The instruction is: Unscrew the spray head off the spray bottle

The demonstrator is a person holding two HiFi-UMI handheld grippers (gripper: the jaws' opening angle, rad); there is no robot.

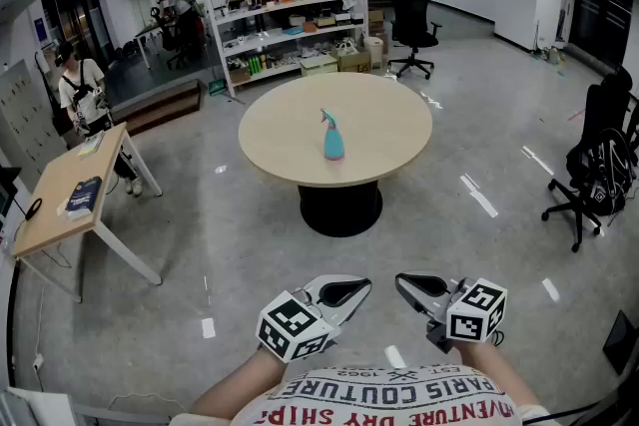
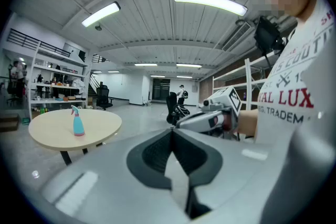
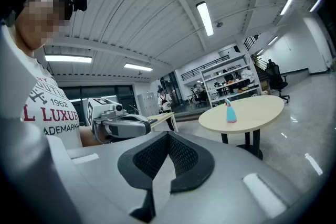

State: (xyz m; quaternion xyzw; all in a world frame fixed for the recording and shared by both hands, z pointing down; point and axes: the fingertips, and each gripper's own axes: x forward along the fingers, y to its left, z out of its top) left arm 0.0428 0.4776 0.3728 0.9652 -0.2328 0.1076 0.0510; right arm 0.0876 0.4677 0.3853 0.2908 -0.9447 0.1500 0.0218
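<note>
A small spray bottle [image 1: 332, 137] with a blue body and a teal spray head stands upright near the middle of a round beige table [image 1: 285, 135], far ahead of me. It also shows small in the left gripper view as the spray bottle [image 2: 77, 121] and in the right gripper view as the spray bottle [image 3: 230, 113]. My left gripper [image 1: 367, 283] and right gripper [image 1: 398, 280] are held close to my chest, tips pointing at each other, both shut and empty. Each gripper view shows the other gripper: the right gripper [image 2: 178, 124] and the left gripper [image 3: 149, 123].
A rectangular wooden desk [image 1: 50, 205] with a book stands at the left. Black office chairs [image 1: 595, 165] are at the right and another chair [image 1: 411, 27] behind the table. Shelving [image 1: 285, 10] lines the back wall. A person [image 1: 80, 90] stands at the far left. Grey floor lies between me and the table.
</note>
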